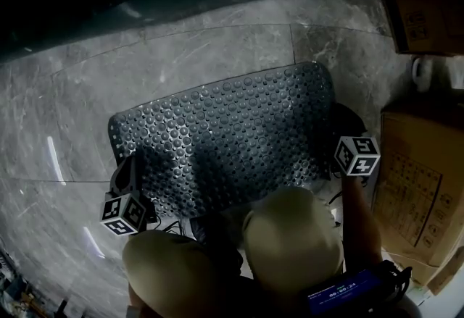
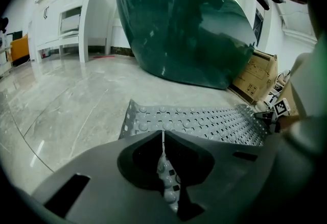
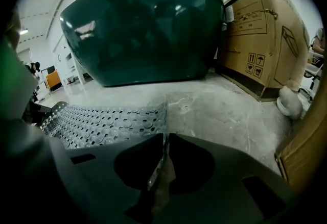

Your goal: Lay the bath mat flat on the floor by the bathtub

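Nearly laid: the grey studded rubber bath mat (image 1: 225, 132).

The dark green glossy bathtub (image 2: 184, 24) stands at 12 o'clock on the pale grey marble floor (image 1: 87, 92). The mat lies spread between the tub and my knees, with only its near edge lifted. My left claw (image 2: 163, 142) is clamped on the corner at 7 o'clock. My right claw (image 3: 164, 147) is pressed together on what looks like the corner at 4 o'clock, though that view is dim. To finish well, I'd lower both corners evenly, keep the edge taut and parallel to the tub, then let go without dragging. From here I can't see inside the tub. The brown cardboard boxes (image 1: 417, 186) at 3 o'clock are shut, so their contents are hidden.
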`<move>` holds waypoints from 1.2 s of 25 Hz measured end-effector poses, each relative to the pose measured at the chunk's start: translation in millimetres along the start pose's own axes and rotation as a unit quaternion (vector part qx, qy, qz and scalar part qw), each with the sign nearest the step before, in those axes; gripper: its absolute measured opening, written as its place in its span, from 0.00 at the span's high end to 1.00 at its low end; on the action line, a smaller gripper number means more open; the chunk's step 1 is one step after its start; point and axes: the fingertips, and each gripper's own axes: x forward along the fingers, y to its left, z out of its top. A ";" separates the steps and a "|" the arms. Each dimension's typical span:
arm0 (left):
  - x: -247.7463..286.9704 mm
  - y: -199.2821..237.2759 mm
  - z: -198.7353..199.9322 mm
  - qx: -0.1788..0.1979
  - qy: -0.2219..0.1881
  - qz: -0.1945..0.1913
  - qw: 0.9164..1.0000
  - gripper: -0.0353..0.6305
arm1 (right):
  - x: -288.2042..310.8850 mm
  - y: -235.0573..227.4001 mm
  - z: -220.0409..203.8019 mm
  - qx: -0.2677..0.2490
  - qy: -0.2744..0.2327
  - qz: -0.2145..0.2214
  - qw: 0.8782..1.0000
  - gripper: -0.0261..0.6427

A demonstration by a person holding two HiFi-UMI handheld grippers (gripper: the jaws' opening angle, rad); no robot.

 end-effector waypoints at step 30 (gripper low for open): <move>-9.5 -7.7 90.0 -0.003 -0.102 0.018 0.995 0.89 | -20.2 84.2 137.7 -0.042 -0.147 0.065 0.986 0.90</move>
